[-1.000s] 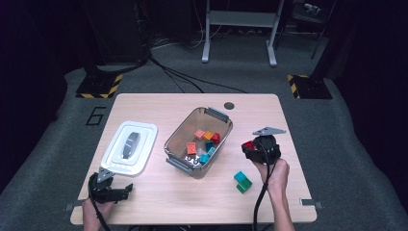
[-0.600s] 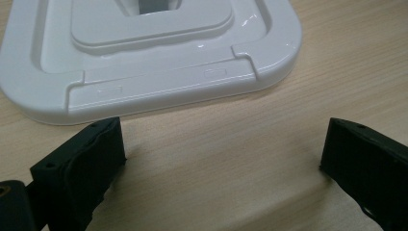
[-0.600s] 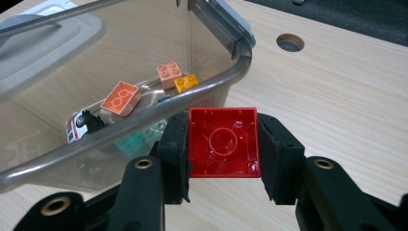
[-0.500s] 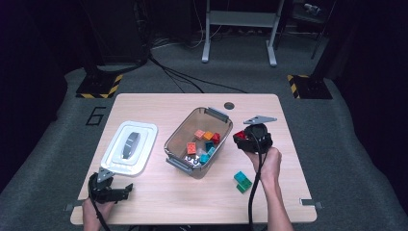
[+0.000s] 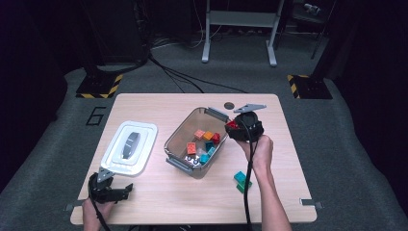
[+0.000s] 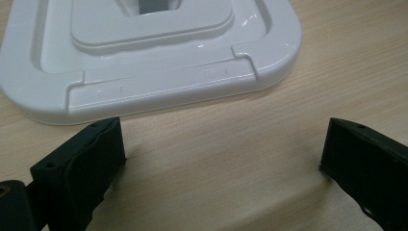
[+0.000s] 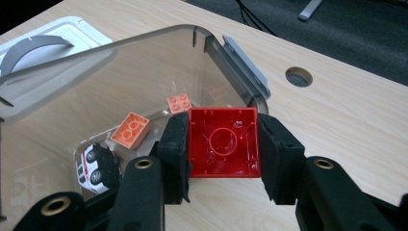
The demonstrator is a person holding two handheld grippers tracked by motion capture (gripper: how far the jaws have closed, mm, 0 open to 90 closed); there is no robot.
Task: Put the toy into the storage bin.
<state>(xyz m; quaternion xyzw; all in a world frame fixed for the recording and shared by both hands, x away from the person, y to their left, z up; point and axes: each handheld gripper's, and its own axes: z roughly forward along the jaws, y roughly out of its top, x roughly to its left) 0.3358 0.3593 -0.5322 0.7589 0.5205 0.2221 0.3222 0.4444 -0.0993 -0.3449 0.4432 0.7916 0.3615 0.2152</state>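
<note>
Over bin (image 7: pixel 211 57), right gripper (image 7: pixel 223 144) clamping red brick (image 7: pixel 223 142)

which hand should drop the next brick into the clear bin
Right. The right tool already grips the red brick beside the clear bin. The left tool sits open and empty near the white lid.

My right gripper (image 7: pixel 222 144) pinches a red brick (image 7: pixel 224 142), glossy hard plastic with a shiny moulded hollow underside, between matt black plastic pads. Under it, the bin (image 7: pixel 144 62) looks like smooth, smoky see-through plastic with opaque grey clips. To the left, the white lid (image 6: pixel 159 72) gleams, glossy plastic. The table (image 6: pixel 231 159) is pale wood, matt, finely grained.
</note>
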